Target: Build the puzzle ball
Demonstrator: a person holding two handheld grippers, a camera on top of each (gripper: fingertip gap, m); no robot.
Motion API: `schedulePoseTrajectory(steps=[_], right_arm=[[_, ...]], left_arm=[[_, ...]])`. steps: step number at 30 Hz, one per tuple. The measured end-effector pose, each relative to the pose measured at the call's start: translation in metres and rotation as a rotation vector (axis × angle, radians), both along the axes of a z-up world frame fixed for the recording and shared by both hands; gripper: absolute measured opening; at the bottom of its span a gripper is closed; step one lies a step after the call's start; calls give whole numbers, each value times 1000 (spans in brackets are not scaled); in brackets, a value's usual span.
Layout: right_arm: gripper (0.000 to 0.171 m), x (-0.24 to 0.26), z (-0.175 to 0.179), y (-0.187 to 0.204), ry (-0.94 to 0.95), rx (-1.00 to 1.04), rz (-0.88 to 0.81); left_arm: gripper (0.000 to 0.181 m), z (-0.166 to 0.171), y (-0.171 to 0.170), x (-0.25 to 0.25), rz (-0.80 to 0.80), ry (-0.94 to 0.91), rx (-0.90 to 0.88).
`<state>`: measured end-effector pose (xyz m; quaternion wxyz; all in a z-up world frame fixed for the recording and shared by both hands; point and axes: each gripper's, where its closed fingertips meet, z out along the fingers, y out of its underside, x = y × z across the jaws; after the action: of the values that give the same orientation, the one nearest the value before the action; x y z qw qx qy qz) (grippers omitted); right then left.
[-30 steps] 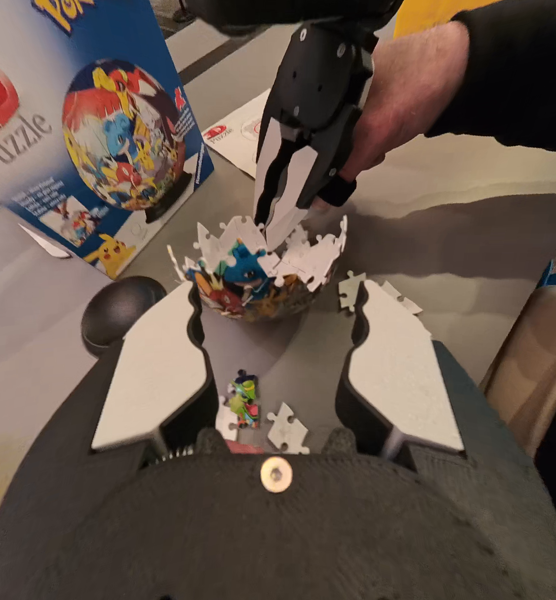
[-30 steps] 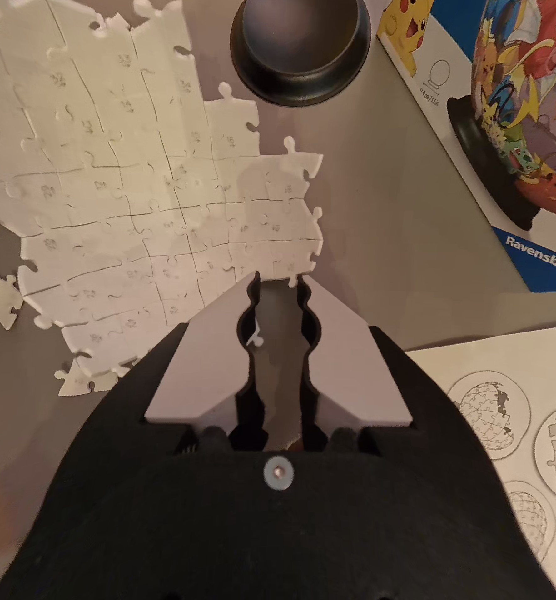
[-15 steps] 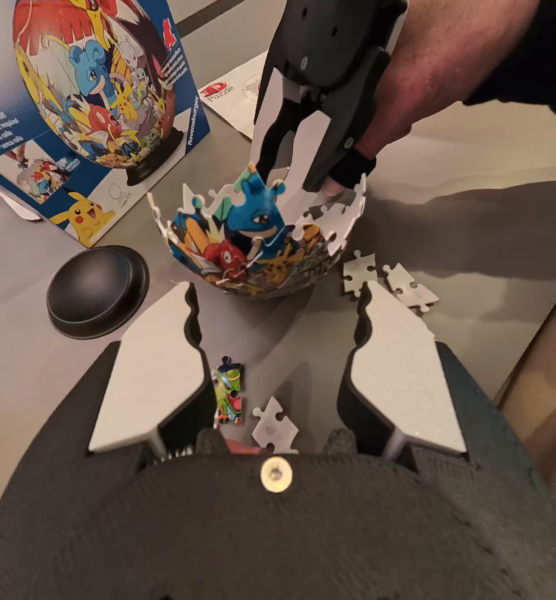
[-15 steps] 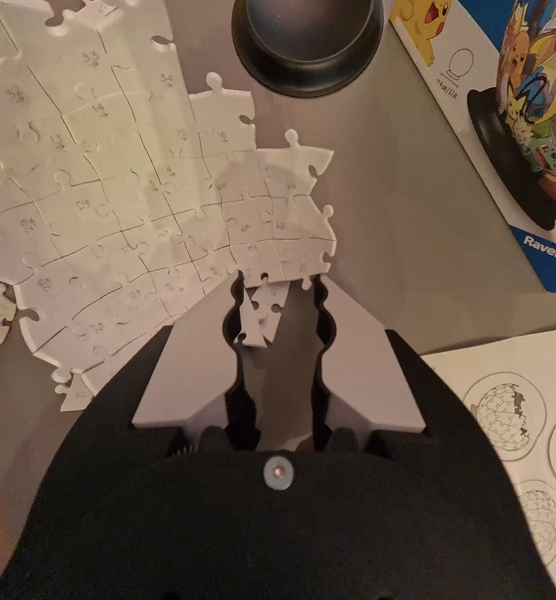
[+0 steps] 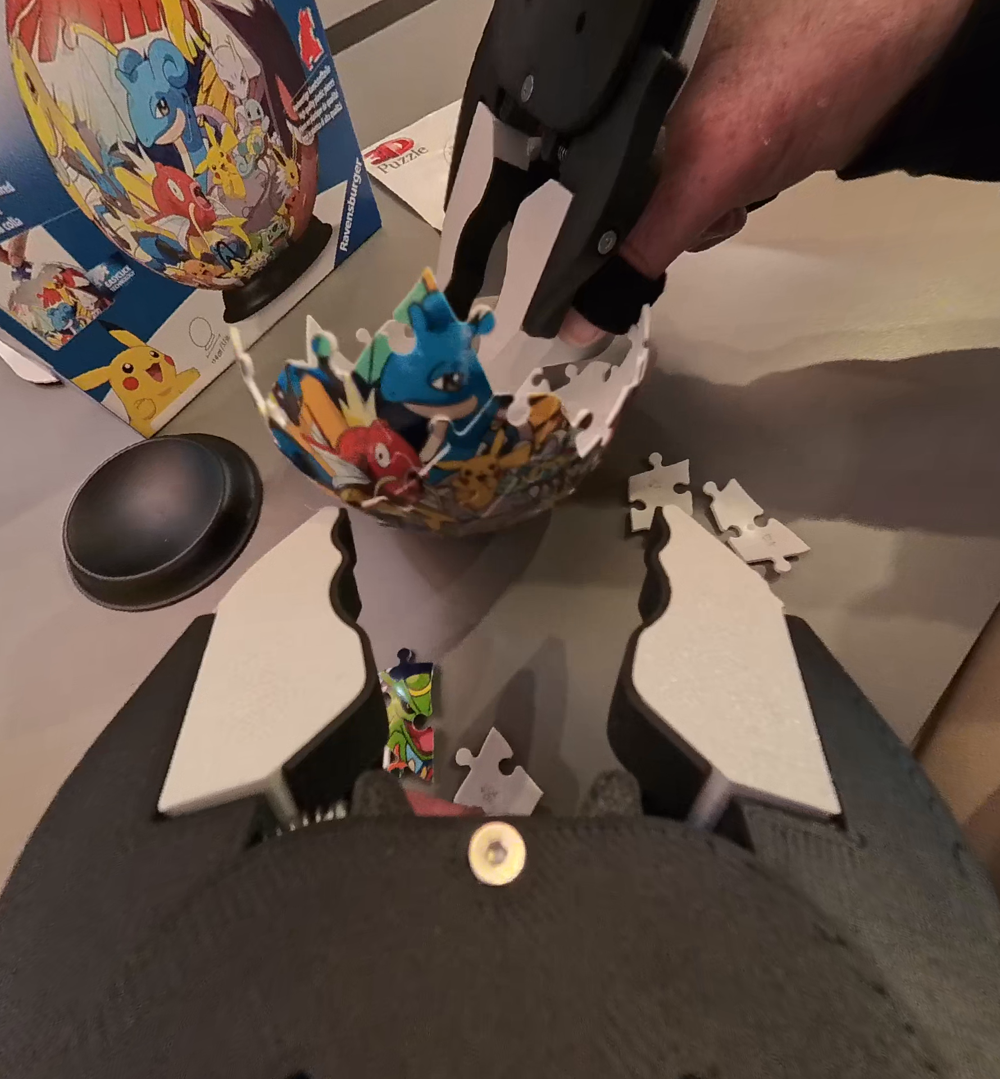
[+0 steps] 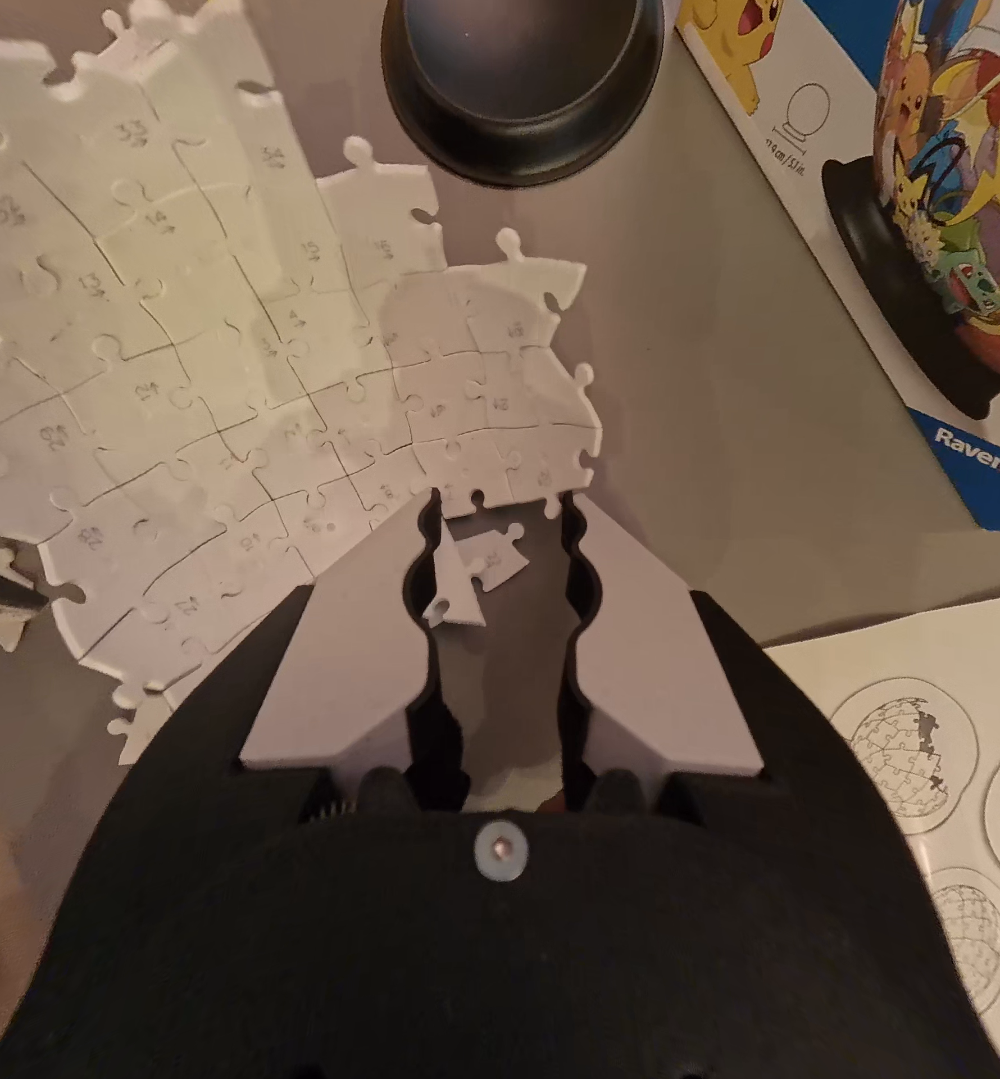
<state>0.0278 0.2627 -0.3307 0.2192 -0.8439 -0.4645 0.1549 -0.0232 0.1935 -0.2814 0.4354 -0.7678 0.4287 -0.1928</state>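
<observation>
Your left gripper point(image 5: 500, 537) hangs with its jaws spread wide and nothing between them. Compared with a second ago you have carried it closer to the half-built puzzle ball point(image 5: 445, 420), which now sits just beyond the jaw tips and fills more of the view. The black stand point(image 5: 159, 517) lies outside the left jaw, and the puzzle box point(image 5: 153, 175) stands beyond it. Two white loose pieces point(image 5: 713, 514) lie at the tip of the right jaw. Between the jaws, near their roots, a colourful piece point(image 5: 409, 715) and a white piece point(image 5: 495, 773) lie on the grey table point(image 5: 836, 444).

Your right gripper point(image 6: 500, 505) reaches down into the open bowl of the ball. A second ago its jaws were nearly together; half a second ago they had parted somewhat, and now they stand wider still, gripping nothing. A small white piece point(image 6: 483, 569) shows between them, close by the left jaw; whether it touches that jaw cannot be told. The white inner shell point(image 6: 252, 350) of joined pieces spreads beyond and to the left of the tips, larger in view than before. The stand point(image 6: 521, 87) sits straight beyond the jaws, the box point(image 6: 894, 204) off past the right jaw, and the instruction sheet point(image 6: 906, 730) beside the right jaw's root.
</observation>
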Motion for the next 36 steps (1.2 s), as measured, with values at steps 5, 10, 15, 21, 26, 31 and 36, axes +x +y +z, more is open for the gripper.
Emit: schedulePoseTrajectory(steps=[5,10,15,21,26,31,36], right_arm=[[40,-1,0,1,2,16,-2],[48,0,0,5,39,52,-22],[61,2,-1,11,57,78,-53],[82,7,-2,20,68,104,-105],[85,8,-3,21,21,64,-108],[90,10,-4,22,-72,12,-87],[91,8,-2,24,-170,11,-49]], left_arm=[[94,-1,1,1,1,1,3],[94,6,1,0,10,-17,20],[94,4,4,-3,14,-17,14],[96,2,7,-1,19,-23,11],[96,3,9,0,18,-18,21],[96,3,9,1,18,-16,24],[98,3,10,2,22,-25,23]])
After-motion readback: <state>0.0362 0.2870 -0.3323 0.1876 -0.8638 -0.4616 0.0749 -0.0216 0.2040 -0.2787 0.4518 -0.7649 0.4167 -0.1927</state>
